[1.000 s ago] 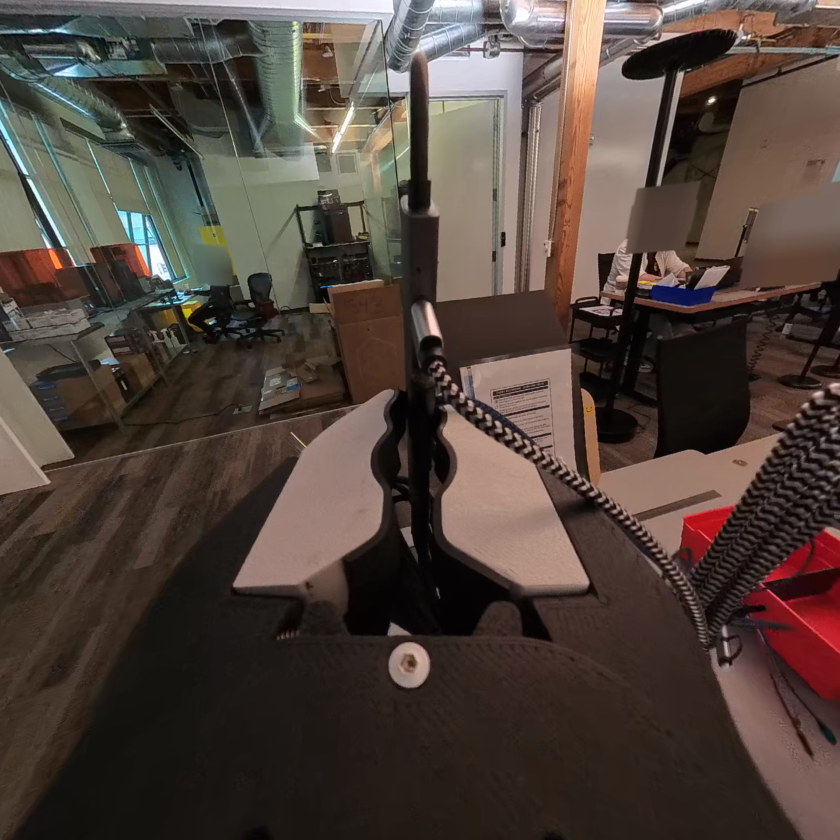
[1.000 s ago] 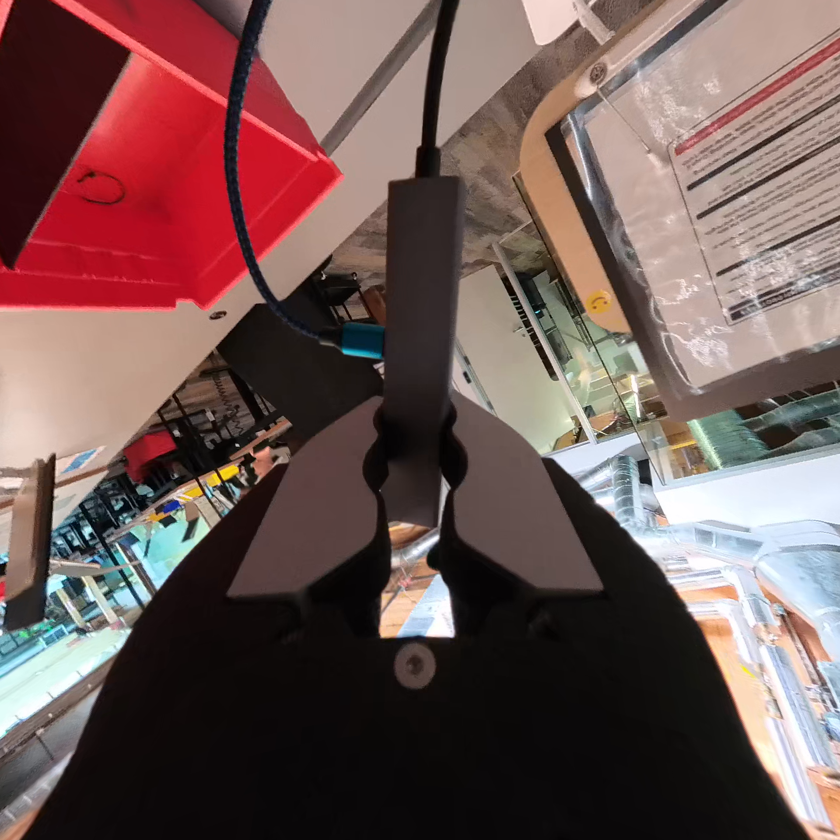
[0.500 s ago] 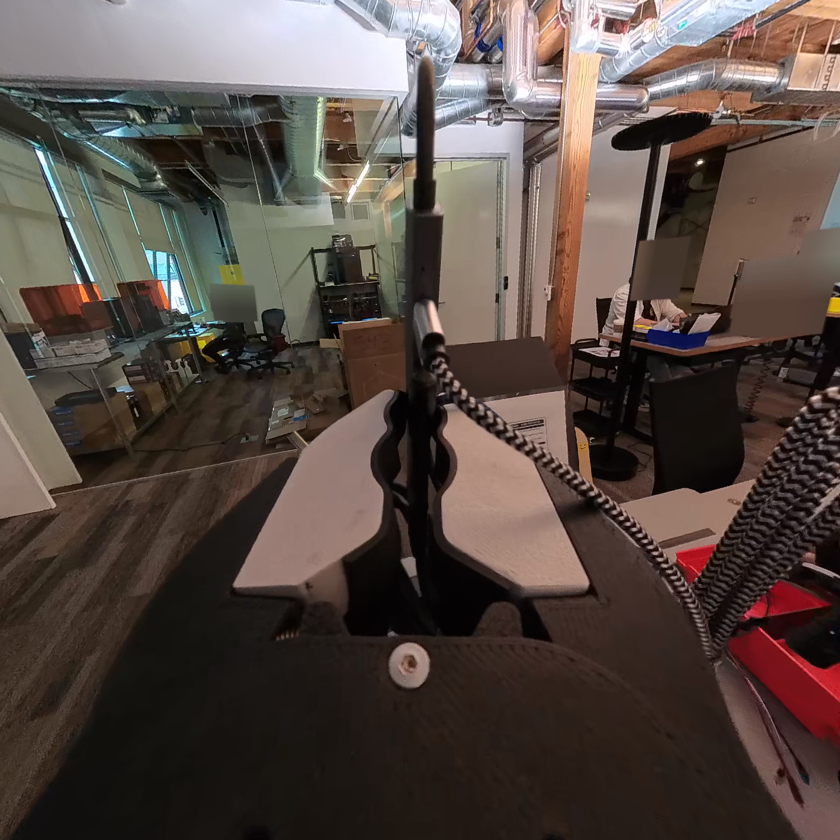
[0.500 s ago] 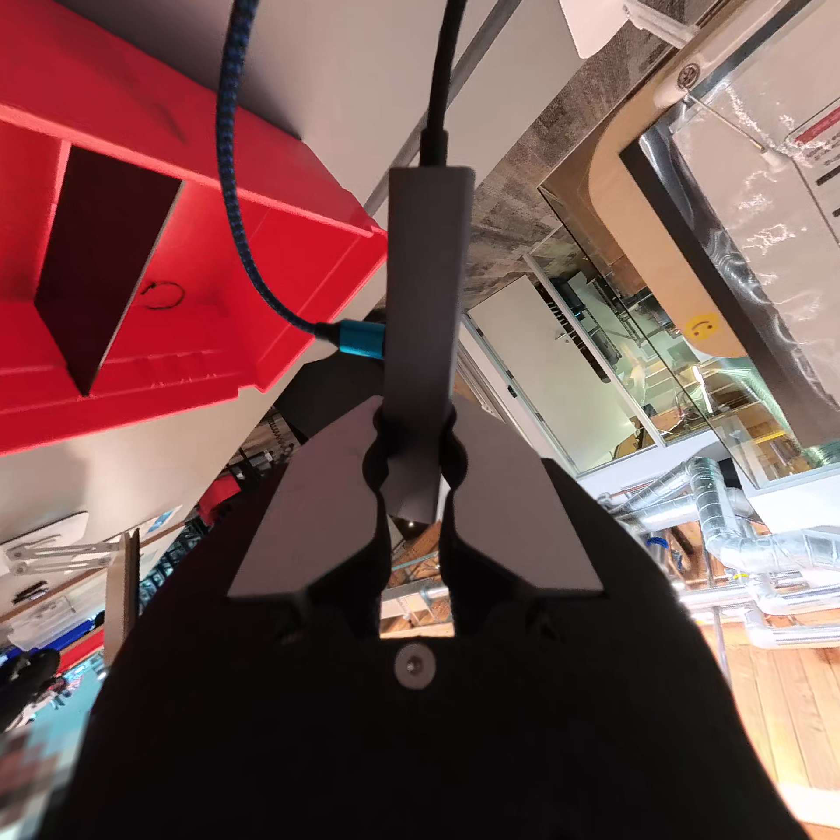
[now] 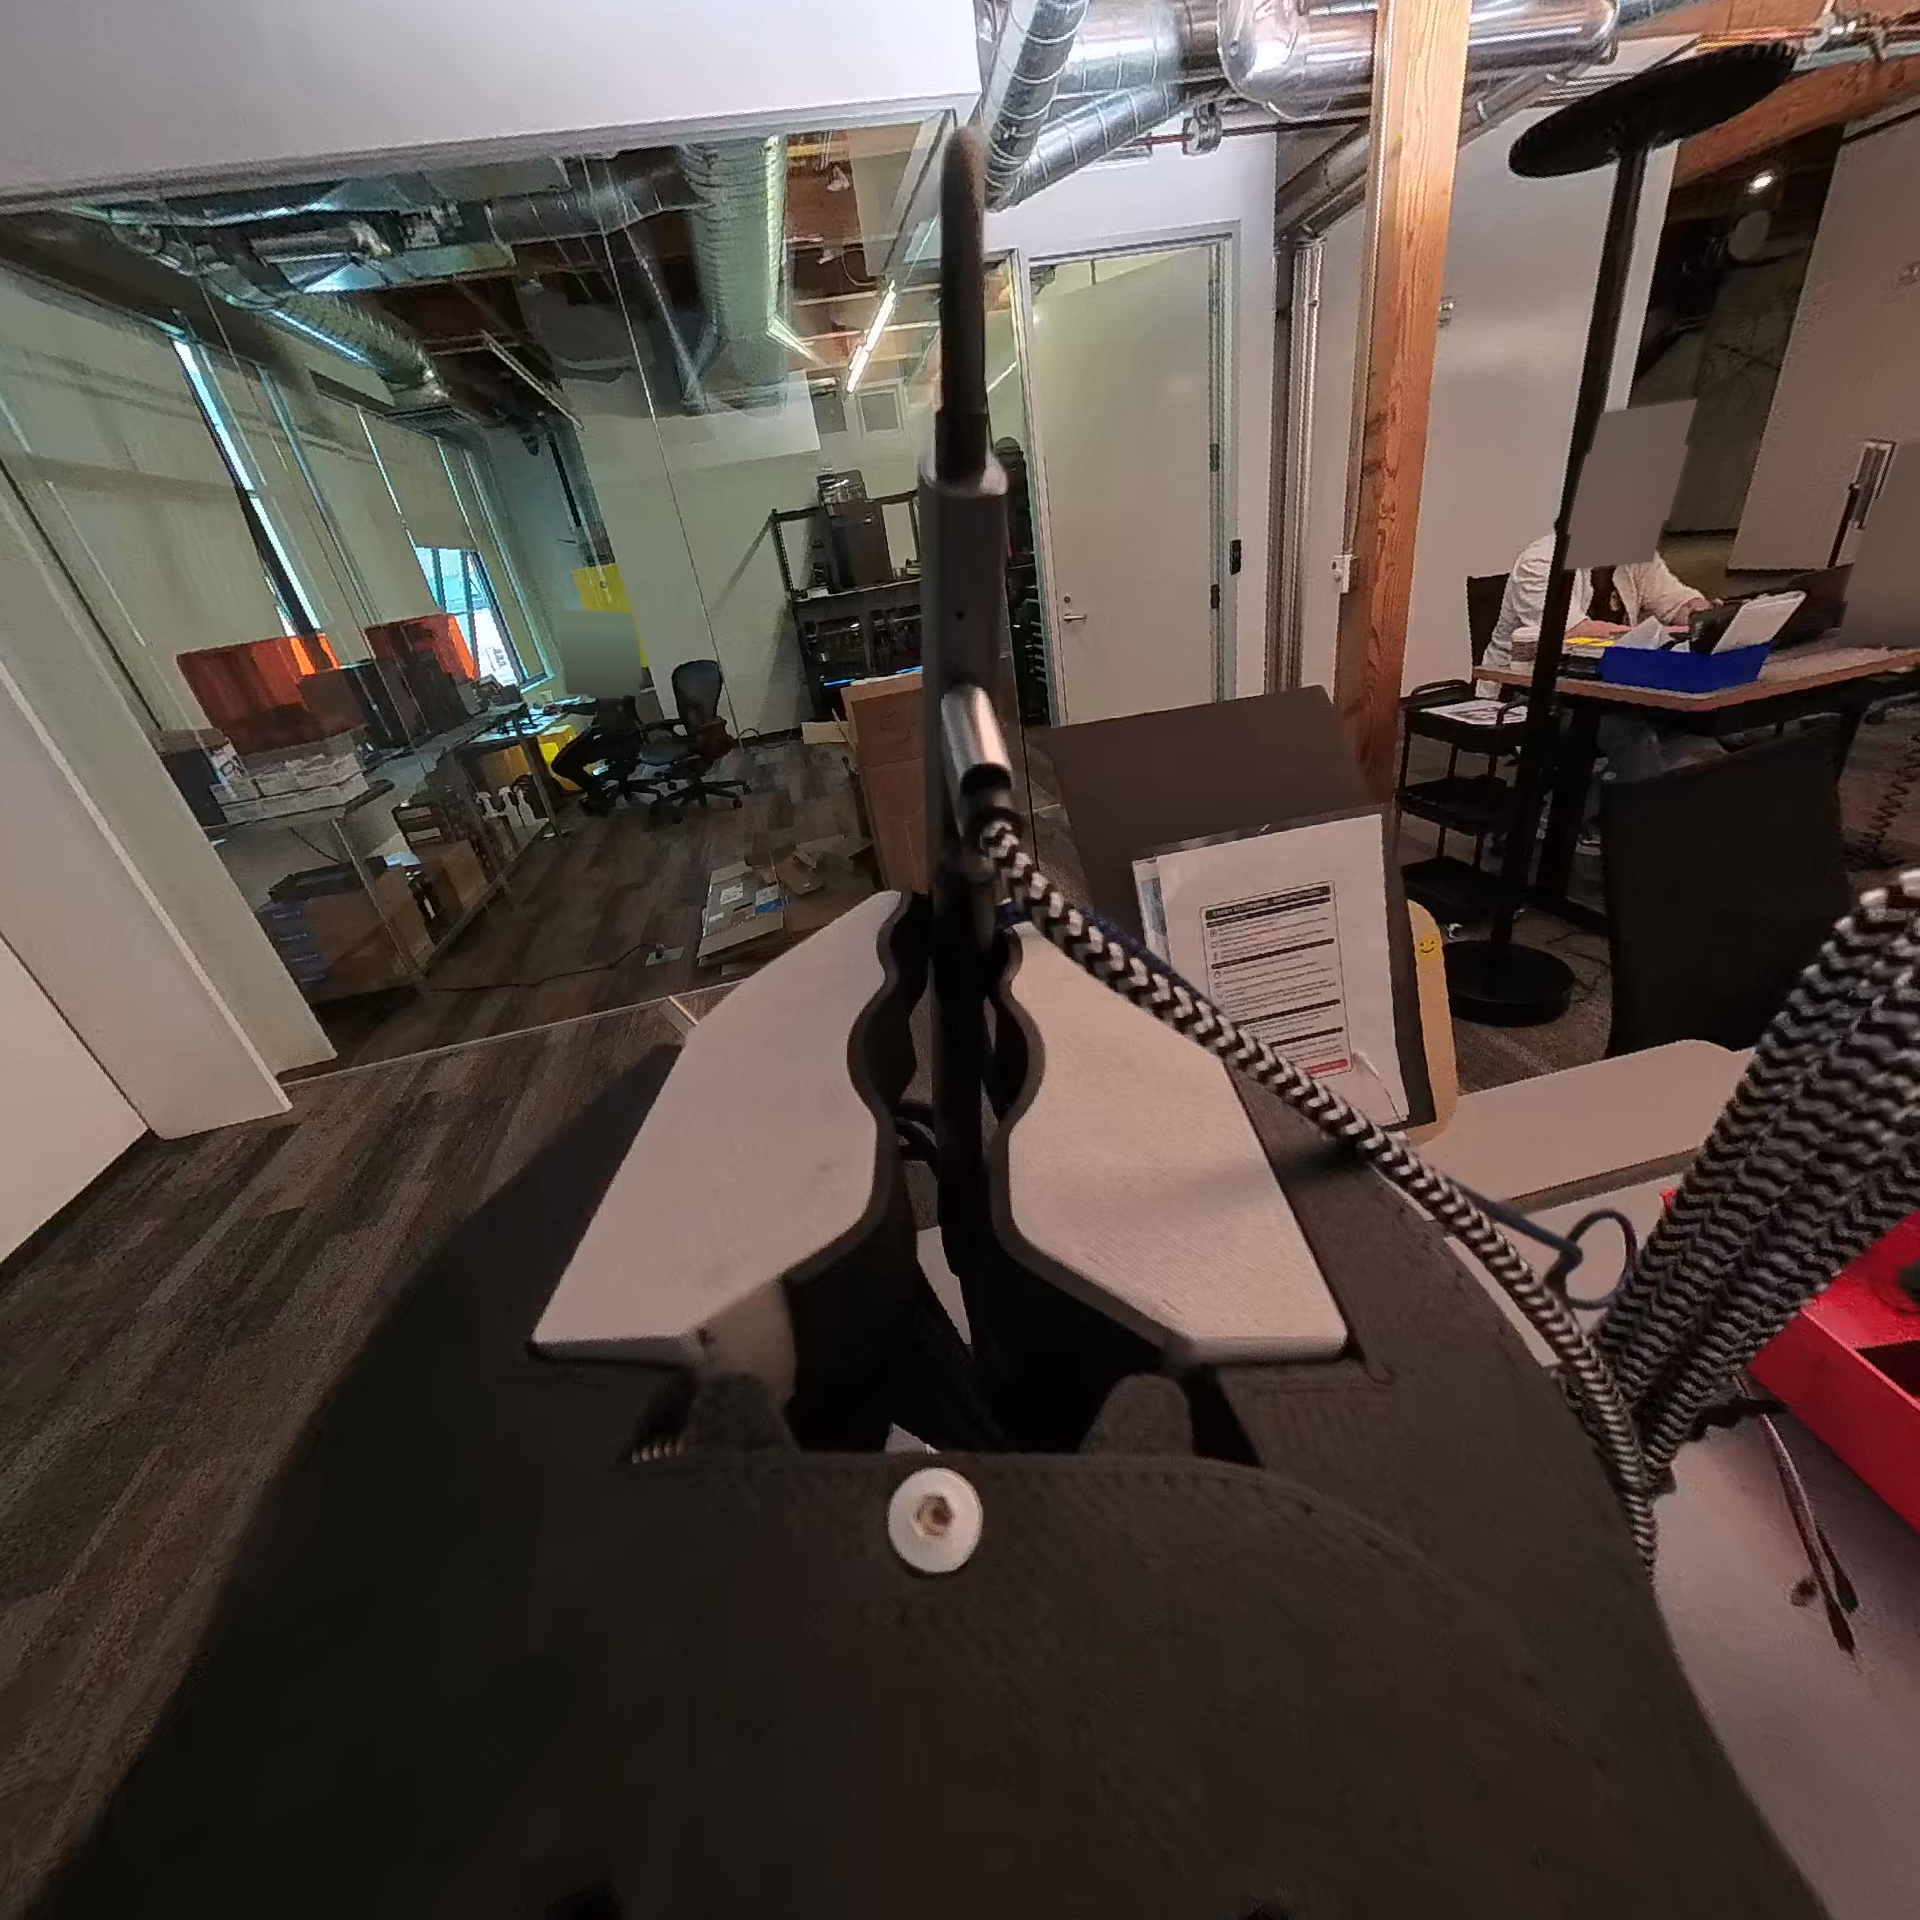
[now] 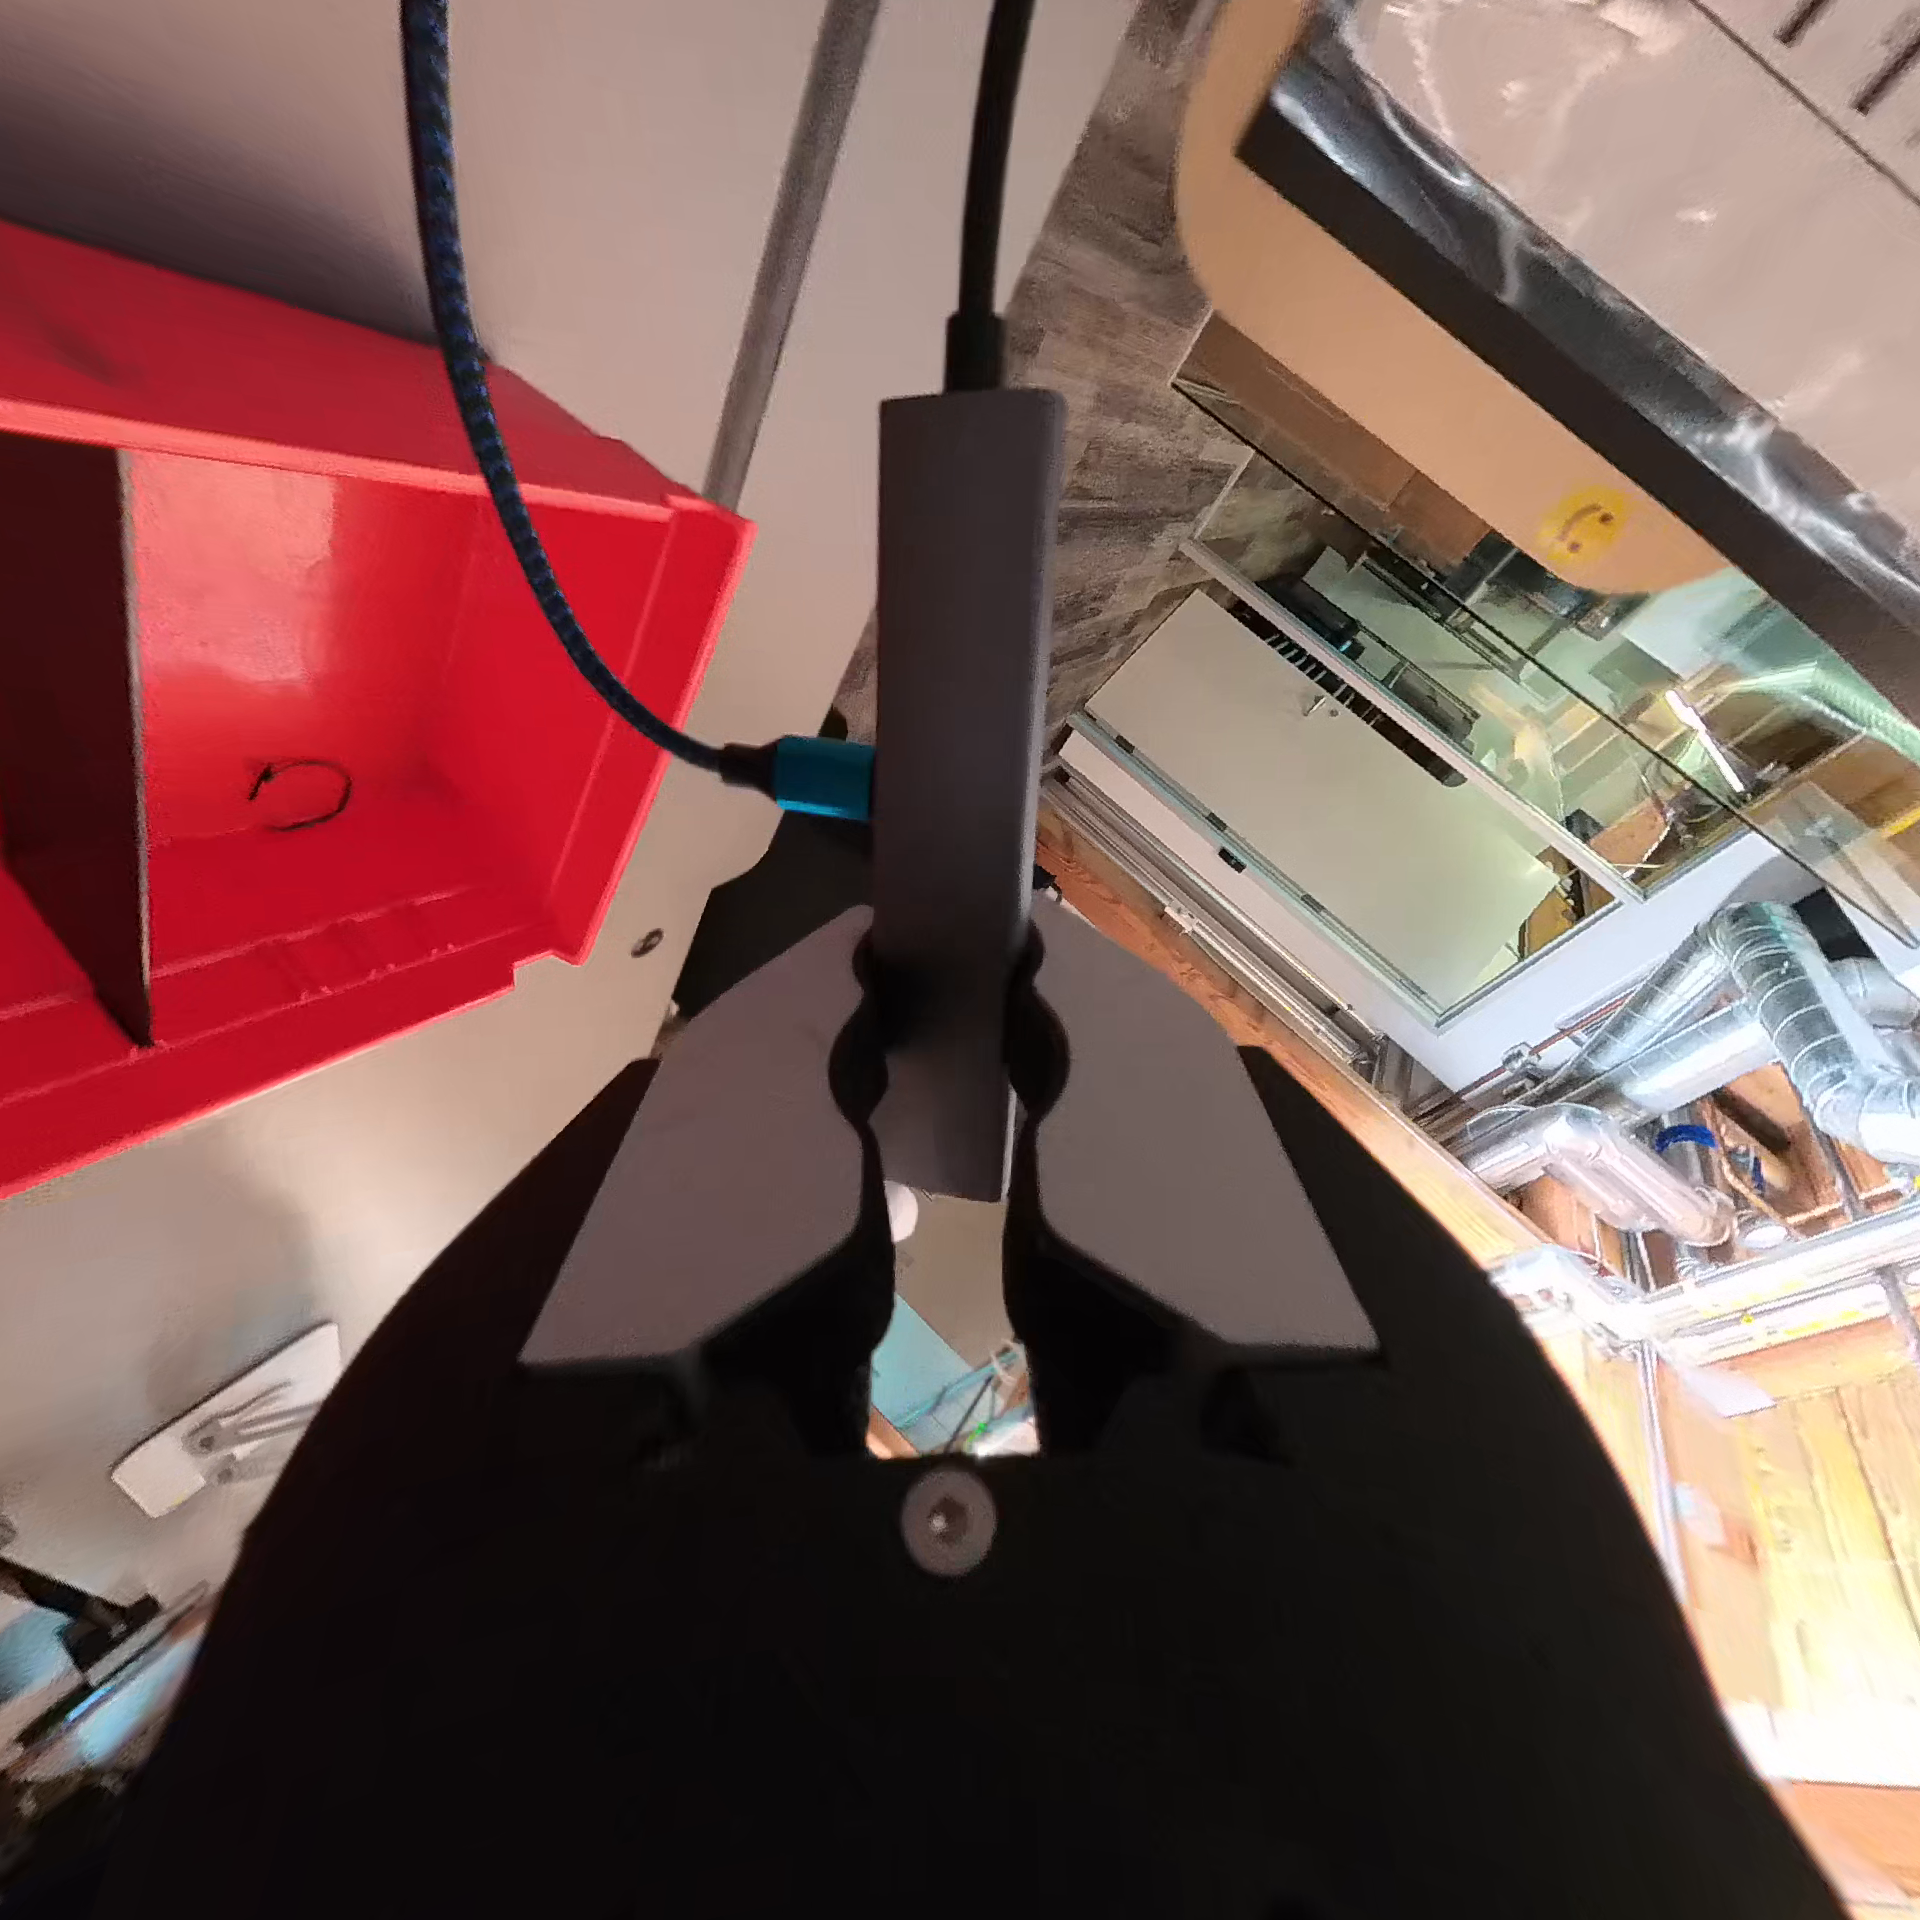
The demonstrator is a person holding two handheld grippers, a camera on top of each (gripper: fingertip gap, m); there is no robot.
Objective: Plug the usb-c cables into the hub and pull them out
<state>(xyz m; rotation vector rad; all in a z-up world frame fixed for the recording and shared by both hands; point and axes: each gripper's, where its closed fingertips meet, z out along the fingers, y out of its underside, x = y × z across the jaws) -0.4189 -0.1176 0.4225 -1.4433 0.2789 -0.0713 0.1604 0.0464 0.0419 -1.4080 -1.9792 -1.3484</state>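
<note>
The right gripper [image 6: 951, 997] stayed clamped on the hub [image 6: 956, 665], now swung nearer the red bin [image 6: 343, 665]; its blue cable [image 6: 821, 777] remained plugged at nine o'clock. The left gripper [image 5: 961, 997] apparently pinched the hub's edge, striped cable [image 5: 1174, 1013] seated at one o'clock, unplugging pending.

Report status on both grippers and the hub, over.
Right gripper shut on hub; left gripper shut on it edge-on. Blue cable and black-white cable plugged in. Nothing obstructing.
</note>
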